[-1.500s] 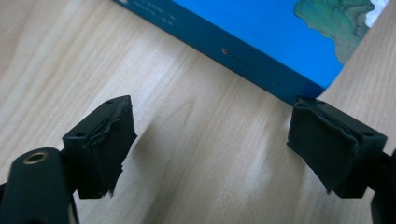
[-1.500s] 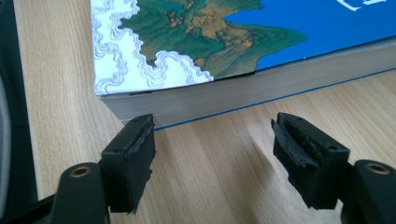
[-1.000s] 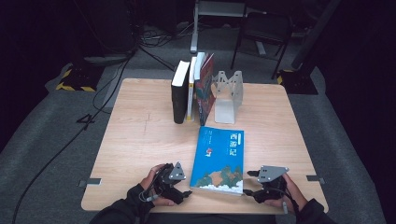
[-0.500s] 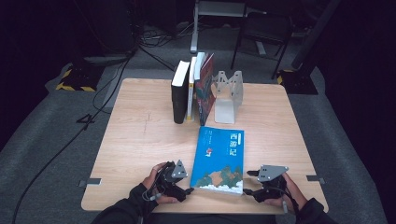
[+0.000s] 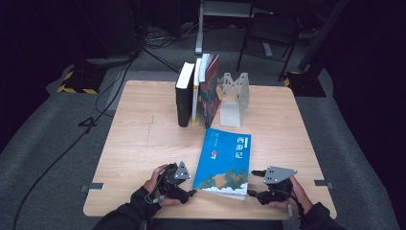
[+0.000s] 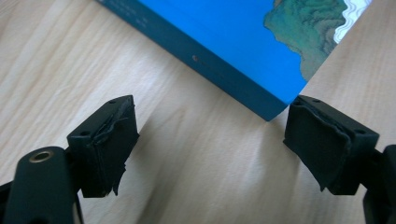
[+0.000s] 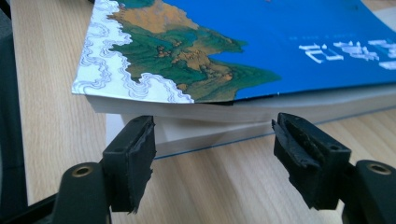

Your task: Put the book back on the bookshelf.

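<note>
A blue paperback (image 5: 222, 162) with white Chinese title lies flat on the wooden table (image 5: 139, 139), near the front edge. My left gripper (image 5: 190, 187) sits just left of its near left corner. In the left gripper view my left gripper (image 6: 210, 144) is open, and the book's spine corner (image 6: 261, 100) lies just beyond the jaws. My right gripper (image 5: 251, 184) is at the book's near right corner. My right gripper (image 7: 212, 154) is open in its own view, level with the page edge (image 7: 243, 116) of the book, and grips nothing.
At the back of the table a black book (image 5: 184, 98), a white book (image 5: 195, 91) and a colourful book (image 5: 209, 91) stand upright beside a grey metal bookend (image 5: 232, 98). Cables (image 5: 72, 143) run over the grey floor to the left.
My left gripper has edged slightly right toward the book's near corner. The right gripper and the book have stayed in place.
</note>
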`<action>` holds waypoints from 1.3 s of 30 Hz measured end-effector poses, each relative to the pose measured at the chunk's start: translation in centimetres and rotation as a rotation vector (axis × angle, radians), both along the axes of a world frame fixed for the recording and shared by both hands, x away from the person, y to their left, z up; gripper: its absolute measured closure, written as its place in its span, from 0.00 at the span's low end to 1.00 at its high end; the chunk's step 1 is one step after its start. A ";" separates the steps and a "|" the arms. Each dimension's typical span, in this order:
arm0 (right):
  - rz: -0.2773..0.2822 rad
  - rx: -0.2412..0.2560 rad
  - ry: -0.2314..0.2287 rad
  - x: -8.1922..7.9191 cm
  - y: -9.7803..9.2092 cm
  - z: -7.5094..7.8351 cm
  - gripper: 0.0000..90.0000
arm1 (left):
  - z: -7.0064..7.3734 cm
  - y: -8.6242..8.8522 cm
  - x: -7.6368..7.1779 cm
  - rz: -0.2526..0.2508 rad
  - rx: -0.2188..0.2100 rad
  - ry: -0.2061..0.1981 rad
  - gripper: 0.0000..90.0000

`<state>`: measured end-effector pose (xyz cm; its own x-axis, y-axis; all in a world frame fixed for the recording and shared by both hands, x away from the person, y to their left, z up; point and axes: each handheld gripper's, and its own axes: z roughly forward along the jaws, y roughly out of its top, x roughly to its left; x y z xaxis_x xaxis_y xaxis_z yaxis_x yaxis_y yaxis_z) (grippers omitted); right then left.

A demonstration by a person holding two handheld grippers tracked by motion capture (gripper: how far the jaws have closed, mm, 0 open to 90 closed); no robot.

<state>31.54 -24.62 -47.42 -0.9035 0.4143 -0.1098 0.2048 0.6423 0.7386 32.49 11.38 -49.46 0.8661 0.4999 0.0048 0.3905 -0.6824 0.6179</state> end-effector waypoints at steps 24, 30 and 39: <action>-0.042 0.084 -0.101 0.9 2.3 2.5 0.30 | 2.4 -6.9 -2.1 -0.116 -0.051 -0.087 0.23; -0.040 0.094 -0.106 1.1 2.4 2.6 0.30 | 2.7 -8.7 -1.4 -0.081 -0.070 -0.084 0.25; -0.040 0.090 -0.110 1.2 2.5 2.7 0.30 | 2.9 -10.6 -0.9 -0.088 -0.049 -0.147 0.56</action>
